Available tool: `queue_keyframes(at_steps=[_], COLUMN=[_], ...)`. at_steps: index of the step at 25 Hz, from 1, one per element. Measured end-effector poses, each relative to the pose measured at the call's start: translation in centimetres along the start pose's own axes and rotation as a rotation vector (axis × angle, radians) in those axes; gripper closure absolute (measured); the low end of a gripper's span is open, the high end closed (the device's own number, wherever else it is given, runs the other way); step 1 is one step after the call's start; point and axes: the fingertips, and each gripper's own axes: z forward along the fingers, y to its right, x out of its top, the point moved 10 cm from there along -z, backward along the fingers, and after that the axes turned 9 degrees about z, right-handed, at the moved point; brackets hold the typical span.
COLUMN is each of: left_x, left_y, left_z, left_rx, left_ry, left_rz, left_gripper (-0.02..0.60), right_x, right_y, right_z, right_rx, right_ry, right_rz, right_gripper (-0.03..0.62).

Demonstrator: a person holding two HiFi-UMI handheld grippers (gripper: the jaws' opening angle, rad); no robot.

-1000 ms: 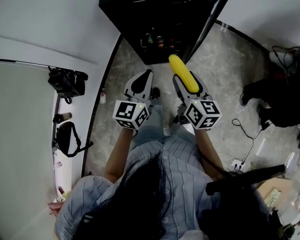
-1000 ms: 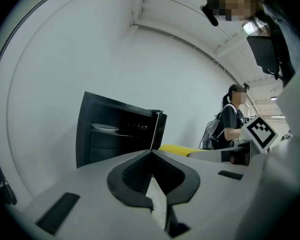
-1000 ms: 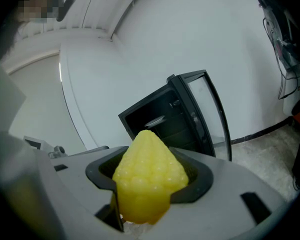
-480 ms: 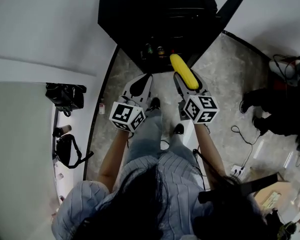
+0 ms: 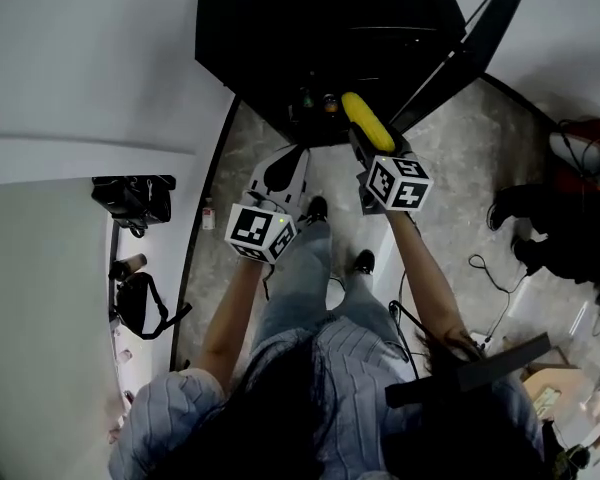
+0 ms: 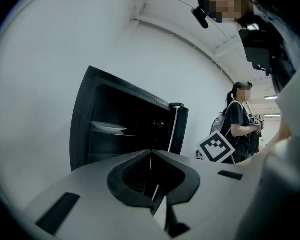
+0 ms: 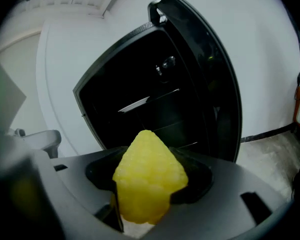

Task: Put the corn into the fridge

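Two-handed, faces a tall black fridge with its door swung wide to the right. Stands on a mottled grey floor, close to the fridge's bottom front edge.

Reaches the right gripper toward the dark opening, jaws clenched on the corn. Shows a bright yellow cob with kernels in bumpy rows, thick at the grip and tapering to a blunt rounded tip. Carries it lengthwise along the jaws, long axis running from the marker cube toward the fridge. Points the tapered tip forward at the opening, slanting up and left in the head view. Brings that tip just to the front edge of the fridge's lowest level, with the cob resting on no shelf.

Holds the left gripper beside the right one, lower and to the left. Aims it at the fridge too, jaws pressed together on nothing.

Reveals a pale flat dish on a shelf inside. Shows small containers, too small to identify, low at the front edge.
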Motion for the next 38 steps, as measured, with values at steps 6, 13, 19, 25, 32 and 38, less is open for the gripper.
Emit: queue_keyframes(at_steps=[6, 13, 19, 25, 32, 38], left_x=[-1.2, -2.2, -3.0, -3.2, -3.4, -3.6], left_y=[-1.8, -3.2, -3.9, -4.8, -5.0, -4.9], left_z=[1.3, 2.9, 3.6, 4.1, 4.7, 4.7], left_rx=[0.004, -0.009, -0.025, -0.02, -0.016, -0.019], left_ry=[-0.022, -0.05, -0.072, -0.081, -0.09, -0.097], left_rz=[-0.013, -0.019, -0.022, -0.027, -0.027, -0.037], left_gripper=[0.574, 0.574, 0.574, 0.574, 0.574, 0.574], right_x=[0.7, 1.2, 1.4, 1.4, 0.9, 1.0], right_y=[1.2, 2.8, 4.1, 4.8, 5.8, 5.9], right_z=[6.1, 11.6, 14.7, 15.8, 16.3, 16.2], right_rx=[-0.033, -0.101, -0.151, -0.174, -0.195, -0.183], right_ry=[-0.019, -0.073, -0.114, -0.133, -0.156, -0.143], right_rz=[-0.02, -0.09, -0.141, -0.164, -0.165, -0.168], right_gripper=[0.33, 0.33, 0.33, 0.33, 0.33, 0.33])
